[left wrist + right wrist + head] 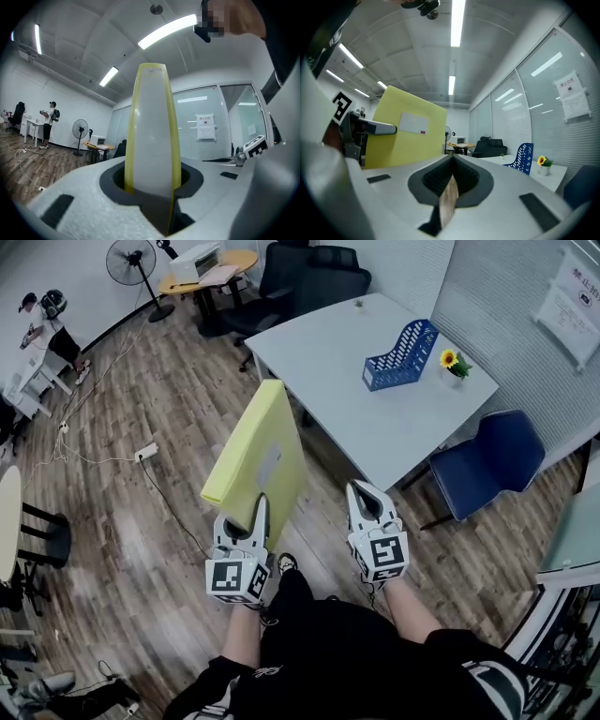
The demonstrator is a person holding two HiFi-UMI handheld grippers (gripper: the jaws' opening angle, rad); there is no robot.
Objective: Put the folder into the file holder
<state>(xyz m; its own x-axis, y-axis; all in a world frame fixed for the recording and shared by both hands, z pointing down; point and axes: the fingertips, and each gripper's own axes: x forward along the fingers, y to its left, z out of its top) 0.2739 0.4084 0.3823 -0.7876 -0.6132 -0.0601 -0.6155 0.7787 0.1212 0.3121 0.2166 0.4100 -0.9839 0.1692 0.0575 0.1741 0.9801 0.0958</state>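
Observation:
A yellow folder (258,451) with a white label is held upright in the air above the wood floor, short of the table. My left gripper (260,502) is shut on its lower edge; in the left gripper view the folder (152,131) rises edge-on from between the jaws of the left gripper (152,187). My right gripper (361,491) hangs beside it, shut and holding nothing. In the right gripper view the folder (405,126) stands to the left of the right gripper (451,161). The blue file holder (401,356) stands on the white table (347,381), also seen as the file holder (524,157) far right.
A small pot with a yellow flower (456,365) sits right of the file holder. A blue chair (492,460) stands at the table's right side, black office chairs (300,282) behind it. A power strip (145,452) and cables lie on the floor at left.

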